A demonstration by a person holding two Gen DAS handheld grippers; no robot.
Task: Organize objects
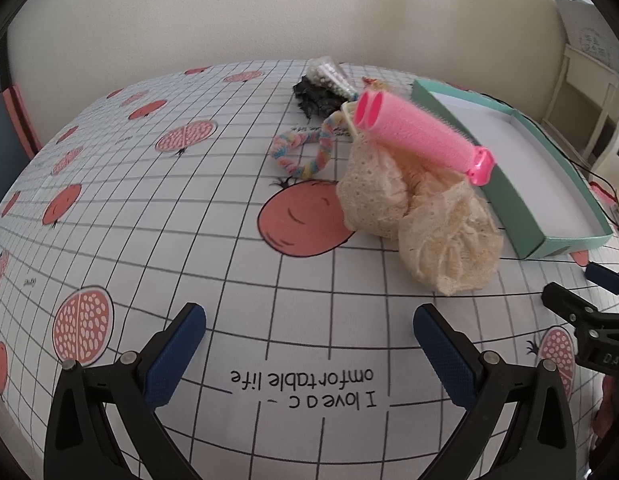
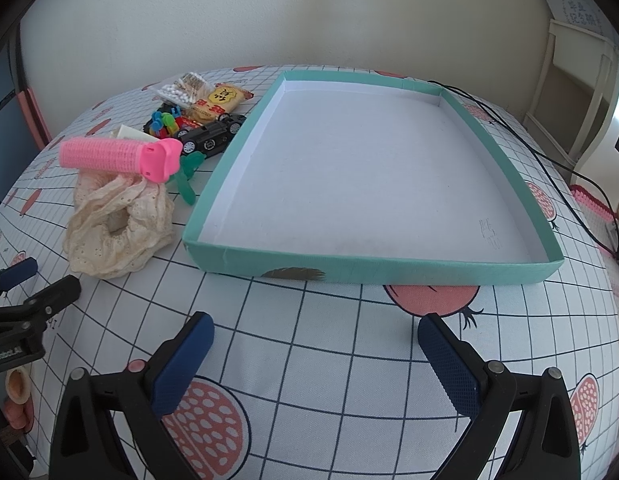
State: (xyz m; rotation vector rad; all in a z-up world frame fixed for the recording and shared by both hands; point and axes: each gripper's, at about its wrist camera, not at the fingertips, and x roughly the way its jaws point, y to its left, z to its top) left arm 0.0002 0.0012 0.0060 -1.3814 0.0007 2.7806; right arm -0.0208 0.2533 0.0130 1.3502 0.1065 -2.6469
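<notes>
The pink roller (image 1: 423,136) rests on the lace scrunchie (image 1: 417,216), just beside the empty box (image 2: 389,270). It looks light, stiff and fuzzy; a grip across its middle should hold. Both hand-held grippers, left (image 1: 309,354) and right (image 2: 315,364), gape empty.

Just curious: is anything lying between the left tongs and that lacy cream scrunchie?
No. In the left wrist view, only bare tablecloth lies between the open left tongs and the scrunchie.

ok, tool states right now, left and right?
Left tool: open, holding nothing, above the tablecloth.
Right tool: open, holding nothing, in front of the teal tray.
</notes>
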